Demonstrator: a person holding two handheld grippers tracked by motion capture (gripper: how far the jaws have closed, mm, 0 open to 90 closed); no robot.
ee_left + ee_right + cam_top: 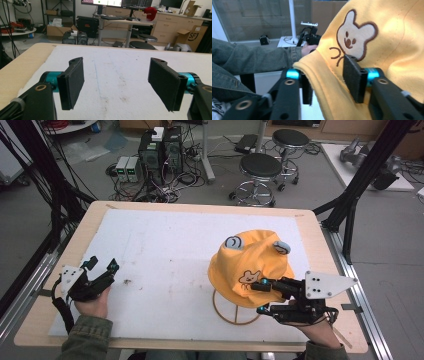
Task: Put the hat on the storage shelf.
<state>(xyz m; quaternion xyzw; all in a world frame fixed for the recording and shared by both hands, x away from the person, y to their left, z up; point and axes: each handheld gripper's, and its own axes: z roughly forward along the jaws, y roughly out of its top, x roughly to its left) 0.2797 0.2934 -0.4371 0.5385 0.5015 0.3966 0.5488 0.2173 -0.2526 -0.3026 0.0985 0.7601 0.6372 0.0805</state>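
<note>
Yellow cloth between the right tongs [328, 80]: hat brim straddled, jaws not yet closed.
Left tongs [120, 85] rest released over the white bench [165, 250]; the hat [255, 262] sits on its wire stand [235, 312]. Likely next: pinch, then lift clear.

Beyond the table [40, 270], two black stools [260, 167] and computer towers [160, 150] stand on grey floor [300, 200].
</note>
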